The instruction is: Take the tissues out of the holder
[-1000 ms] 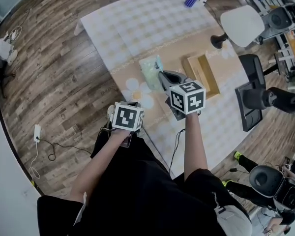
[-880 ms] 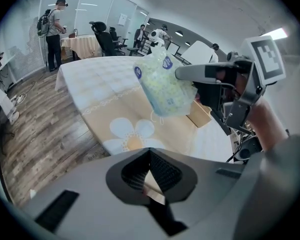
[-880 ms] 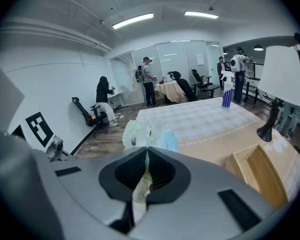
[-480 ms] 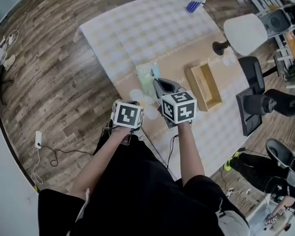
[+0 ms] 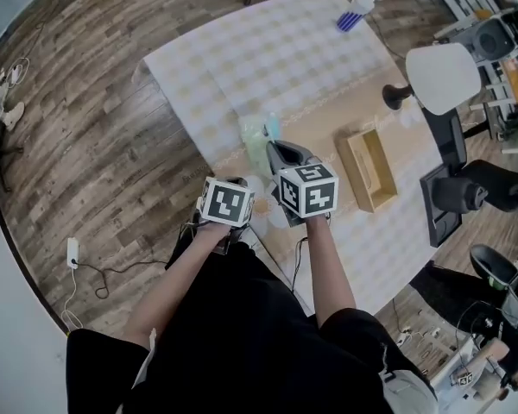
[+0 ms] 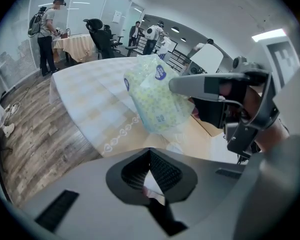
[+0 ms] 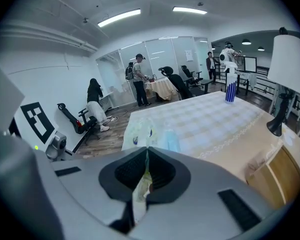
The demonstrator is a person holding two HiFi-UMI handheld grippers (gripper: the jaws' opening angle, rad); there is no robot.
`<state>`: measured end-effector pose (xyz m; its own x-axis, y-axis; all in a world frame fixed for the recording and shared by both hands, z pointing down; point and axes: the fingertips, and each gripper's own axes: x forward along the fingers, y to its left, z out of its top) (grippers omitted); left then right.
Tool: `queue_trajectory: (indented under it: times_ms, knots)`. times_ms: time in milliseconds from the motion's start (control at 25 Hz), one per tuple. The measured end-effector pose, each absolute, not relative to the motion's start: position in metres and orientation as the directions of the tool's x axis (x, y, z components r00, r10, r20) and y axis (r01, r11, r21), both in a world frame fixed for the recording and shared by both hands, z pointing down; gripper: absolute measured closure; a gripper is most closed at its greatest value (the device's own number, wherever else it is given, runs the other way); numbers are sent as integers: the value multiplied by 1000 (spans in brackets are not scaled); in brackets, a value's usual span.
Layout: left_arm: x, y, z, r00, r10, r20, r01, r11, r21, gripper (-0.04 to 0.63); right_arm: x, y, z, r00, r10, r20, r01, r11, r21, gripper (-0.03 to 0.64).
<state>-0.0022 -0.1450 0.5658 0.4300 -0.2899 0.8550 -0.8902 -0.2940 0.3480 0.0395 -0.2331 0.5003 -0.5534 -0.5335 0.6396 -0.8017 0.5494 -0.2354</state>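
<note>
Head view: grips pale green plastic tissue pack (image 5: 257, 134) in right gripper (image 5: 271, 147), over near-left part of checked cloth-covered table (image 5: 285, 50). Compared with a second ago, sits further left of open-topped wooden box holder (image 5: 356, 179): then just beside it, now well apart. Leaves holder on right side of table, looking empty from here. Means the taking-out looks done; probably only a put-down left. Keeps left gripper (image 5: 233, 185) by table's near edge, just left of right gripper, touching neither pack nor holder.

Left gripper view: shows left gripper (image 6: 150, 151) with jaw tips pressed together; pale sliver in gap behind tips, cannot tell what. Shows pack (image 6: 157, 101) hanging in air above table (image 6: 90, 99), pinched at its right edge by right gripper (image 6: 176, 86).

Right gripper view: shows right gripper (image 7: 147, 151) clenched on crinkled pack plastic, rest of pack (image 7: 142, 131) bulging beyond tips. Puts holder (image 7: 270, 181) at right edge, well apart from pack.
</note>
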Motion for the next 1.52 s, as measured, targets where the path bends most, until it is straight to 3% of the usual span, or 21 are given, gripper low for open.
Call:
queue_trajectory:
  times_ms: [760, 1360, 1520]
  knots:
    - [-50, -186, 580, 440, -276, 854, -885, -291, 362, 595, -23, -284, 534, -558, -476, 679, -792, 548, -267, 604]
    - [-41, -239, 574, 432, -251, 866, -895, -236, 378, 595, -16, -339, 546, -561, -396, 727, -774, 563, -290, 604]
    - [-82, -211, 587, 451, -267, 851, -887, -241, 394, 595, -57, -310, 560, -532, -395, 749, -780, 573, -251, 604]
